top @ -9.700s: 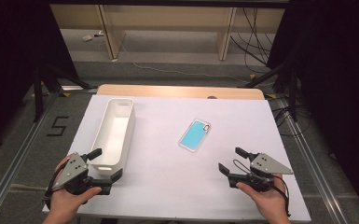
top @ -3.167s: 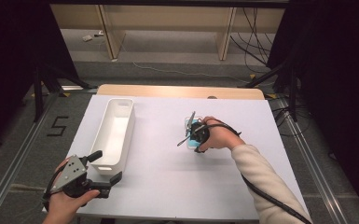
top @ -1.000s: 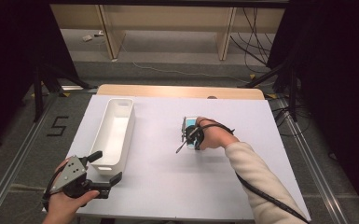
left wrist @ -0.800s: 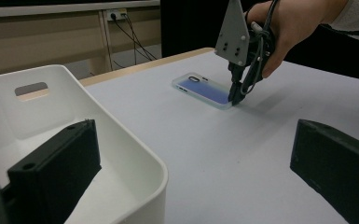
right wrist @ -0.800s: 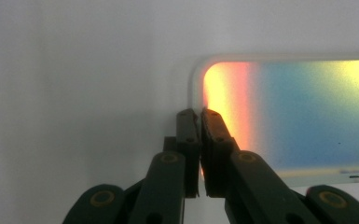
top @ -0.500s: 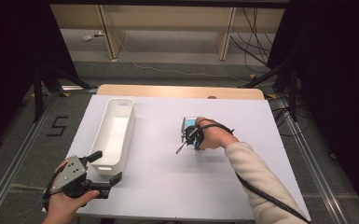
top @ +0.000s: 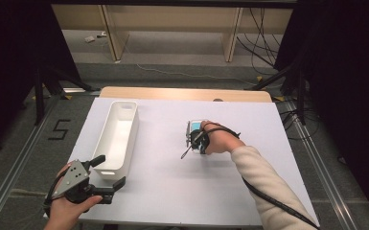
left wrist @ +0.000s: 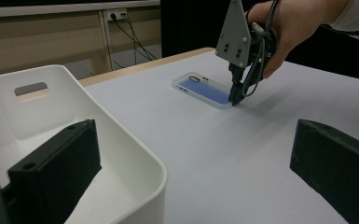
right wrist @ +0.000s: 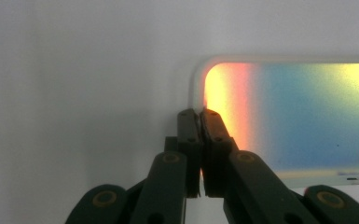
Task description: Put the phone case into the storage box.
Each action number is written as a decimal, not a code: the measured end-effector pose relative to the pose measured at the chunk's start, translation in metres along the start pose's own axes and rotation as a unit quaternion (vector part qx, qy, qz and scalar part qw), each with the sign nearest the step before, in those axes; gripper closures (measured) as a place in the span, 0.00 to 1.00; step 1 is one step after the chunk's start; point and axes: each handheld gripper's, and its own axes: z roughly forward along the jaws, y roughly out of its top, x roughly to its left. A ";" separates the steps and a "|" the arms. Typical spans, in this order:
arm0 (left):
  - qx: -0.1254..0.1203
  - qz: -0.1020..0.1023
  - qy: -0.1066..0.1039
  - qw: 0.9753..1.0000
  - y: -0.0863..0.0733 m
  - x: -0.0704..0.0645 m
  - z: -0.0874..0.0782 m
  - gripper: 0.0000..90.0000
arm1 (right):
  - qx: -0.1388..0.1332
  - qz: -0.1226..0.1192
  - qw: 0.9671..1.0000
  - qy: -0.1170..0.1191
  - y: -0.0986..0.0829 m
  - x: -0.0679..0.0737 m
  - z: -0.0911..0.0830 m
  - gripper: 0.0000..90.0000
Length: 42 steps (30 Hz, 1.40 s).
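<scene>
High view: looks forward and down from above the near edge of the table (top: 172,191). Left gripper view: sits low beside the white bin (left wrist: 121,154), facing across the tabletop toward the phone case (left wrist: 203,89) some way off. Right gripper view: looks almost straight down, very close on the phone case (right wrist: 298,116). All three share the phone case.
</scene>
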 end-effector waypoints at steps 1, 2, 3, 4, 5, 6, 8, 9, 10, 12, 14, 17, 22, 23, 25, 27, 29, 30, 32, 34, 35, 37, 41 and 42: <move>0.000 0.000 0.000 1.000 0.000 0.000 0.000 0.01 | 0.001 -0.001 1.000 0.005 0.000 0.000 0.000 0.98; 0.001 -0.001 0.000 1.000 0.000 0.000 0.000 0.01 | 0.001 -0.001 1.000 0.005 0.000 0.000 0.000 0.98; 0.001 0.000 0.000 1.000 0.000 0.000 0.000 0.01 | 0.001 -0.003 1.000 -0.003 0.000 0.001 0.000 0.98; 0.002 0.002 0.000 1.000 0.000 0.000 0.000 0.01 | 0.001 -0.001 1.000 -0.001 0.000 0.002 0.000 0.98; 0.002 0.002 0.000 1.000 0.000 0.000 0.000 0.01 | 0.002 -0.001 1.000 -0.004 0.000 0.002 0.000 0.98; 0.002 0.002 -0.001 1.000 0.000 0.000 0.000 0.01 | -0.001 -0.010 1.000 -0.006 0.000 0.001 0.000 0.98; 0.002 0.002 0.000 1.000 0.000 0.000 0.000 0.01 | -0.003 -0.003 1.000 -0.006 -0.001 0.004 -0.001 0.98; 0.002 0.002 0.000 1.000 0.000 0.000 0.000 0.01 | -0.004 -0.002 1.000 -0.009 -0.001 0.005 -0.001 0.99; 0.002 0.002 0.000 1.000 0.000 0.000 0.000 0.01 | -0.004 -0.002 1.000 -0.009 -0.001 0.005 -0.001 0.99; 0.003 0.002 0.000 1.000 0.000 0.000 0.000 0.01 | -0.006 -0.005 1.000 -0.011 -0.002 0.005 -0.002 0.98; 0.002 0.004 -0.001 1.000 0.000 0.000 0.001 0.01 | -0.010 -0.005 1.000 -0.018 -0.002 0.006 -0.004 0.99; 0.002 0.003 0.000 1.000 0.000 0.000 0.001 0.01 | -0.022 -0.013 0.999 -0.022 -0.003 0.005 -0.005 0.99; 0.000 0.008 -0.001 1.000 0.000 0.001 0.002 0.01 | -0.030 -0.016 0.999 -0.035 -0.004 0.008 -0.008 0.99; 0.000 0.009 -0.001 1.000 0.000 0.002 0.002 0.01 | -0.028 -0.009 0.999 -0.038 -0.005 0.010 -0.009 0.99; 0.001 0.010 0.000 1.000 0.000 0.002 0.002 0.02 | -0.032 -0.015 0.999 -0.041 -0.005 0.010 -0.010 0.99; -0.001 0.007 0.002 1.000 0.001 0.002 0.003 0.02 | -0.035 -0.015 0.998 -0.045 -0.004 0.014 -0.013 0.99; 0.005 0.003 0.004 1.000 0.002 0.001 0.002 0.02 | -0.036 -0.015 0.998 -0.054 -0.004 0.017 -0.015 0.99; 0.003 0.005 0.002 1.000 0.002 0.001 0.004 0.02 | -0.030 -0.005 0.998 -0.056 -0.004 0.019 -0.017 0.99; 0.006 0.010 0.002 1.000 0.003 0.001 0.005 0.03 | -0.046 -0.020 0.996 -0.070 -0.003 0.020 -0.018 0.99; 0.006 0.003 0.003 1.000 0.005 0.001 0.006 0.03 | -0.048 -0.020 0.996 -0.073 -0.003 0.021 -0.019 0.99; 0.009 0.005 0.004 1.000 0.005 0.002 0.006 0.03 | -0.047 -0.022 0.996 -0.078 -0.003 0.022 -0.021 0.99; 0.006 -0.006 0.006 1.000 0.007 0.003 0.009 0.03 | -0.052 -0.025 0.995 -0.086 -0.002 0.025 -0.024 0.99; 0.010 -0.004 0.008 1.000 0.011 0.006 0.012 0.04 | -0.056 -0.038 0.993 -0.095 -0.002 0.026 -0.027 0.99; 0.010 -0.009 0.008 1.000 0.012 0.006 0.014 0.04 | -0.057 -0.041 0.993 -0.096 -0.002 0.027 -0.027 0.99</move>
